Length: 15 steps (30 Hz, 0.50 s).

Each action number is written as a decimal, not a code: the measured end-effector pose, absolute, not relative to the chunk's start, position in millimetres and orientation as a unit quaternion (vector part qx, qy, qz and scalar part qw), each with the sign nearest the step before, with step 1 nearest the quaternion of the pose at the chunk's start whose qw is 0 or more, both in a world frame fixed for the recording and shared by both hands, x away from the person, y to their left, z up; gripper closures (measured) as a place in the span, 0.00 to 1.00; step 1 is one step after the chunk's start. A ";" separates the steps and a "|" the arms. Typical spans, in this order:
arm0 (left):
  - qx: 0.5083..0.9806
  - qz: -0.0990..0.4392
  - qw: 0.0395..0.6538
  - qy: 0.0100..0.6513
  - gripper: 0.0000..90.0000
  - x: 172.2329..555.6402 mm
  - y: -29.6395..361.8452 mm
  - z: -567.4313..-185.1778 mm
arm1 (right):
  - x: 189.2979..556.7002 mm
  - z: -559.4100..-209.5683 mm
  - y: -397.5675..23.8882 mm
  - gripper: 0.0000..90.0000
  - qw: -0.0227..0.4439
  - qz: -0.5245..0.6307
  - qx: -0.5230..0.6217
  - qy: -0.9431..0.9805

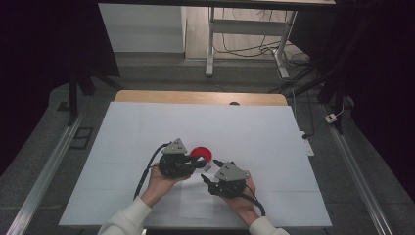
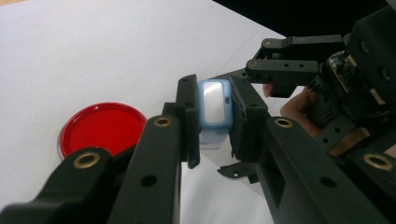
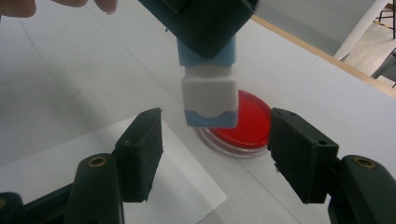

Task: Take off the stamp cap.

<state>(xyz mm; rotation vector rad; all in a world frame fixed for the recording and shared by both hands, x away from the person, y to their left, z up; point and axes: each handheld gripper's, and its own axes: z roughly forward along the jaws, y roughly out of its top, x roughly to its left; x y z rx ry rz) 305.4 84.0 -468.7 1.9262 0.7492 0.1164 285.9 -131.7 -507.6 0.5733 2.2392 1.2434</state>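
White table (image 1: 147, 147): left gripper (image 1: 198, 163) clamps a seemingly capped blue-white block (image 3: 208, 88), right gripper (image 1: 211, 177) gaping

The left hand-held gripper (image 2: 215, 122) has its two black jaws clamped on a small light-blue plastic block with a pale, glossy rectangular face (image 2: 215, 108); the pads press on both of its sides. Left of the jaws, a round red shallow dish with a clear rim (image 2: 103, 128) lies flat on the white-covered desk (image 2: 93, 51). To the right of the jaws and just past the block, the right hand-held gripper (image 2: 261, 58) reaches in with its black linked arms, a person's fingers (image 2: 299, 105) behind it.
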 end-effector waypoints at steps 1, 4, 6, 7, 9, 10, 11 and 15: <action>0.800 0.048 0.510 0.311 0.83 305.4 84.0 -468.7 | 285.9 -507.6 -131.7 0.39 0.256 0.458 0.211 0.825; 0.800 0.049 0.511 0.311 0.83 305.4 83.8 -468.6 | 286.1 -508.0 -129.2 0.39 0.255 0.457 0.211 0.826; 0.801 0.048 0.510 0.310 0.83 305.5 83.4 -468.9 | 286.3 -508.3 -128.7 0.39 0.255 0.458 0.211 0.825; 0.802 0.048 0.509 0.310 0.83 305.5 83.1 -469.2 | 286.7 -508.7 -127.9 0.39 0.253 0.457 0.213 0.826; 0.802 0.048 0.508 0.310 0.83 305.3 82.3 -469.6 | 286.9 -509.2 -126.8 0.40 0.252 0.456 0.215 0.826; 0.802 0.048 0.508 0.310 0.83 305.0 82.1 -469.6 | 287.0 -509.6 -126.0 0.40 0.251 0.456 0.217 0.826; 0.802 0.048 0.508 0.310 0.83 305.0 82.1 -469.6 | 286.9 -509.8 -125.3 0.41 0.252 0.454 0.219 0.826; 0.802 0.048 0.508 0.311 0.83 305.3 82.9 -469.9 | 287.0 -510.3 -123.3 0.43 0.257 0.453 0.219 0.825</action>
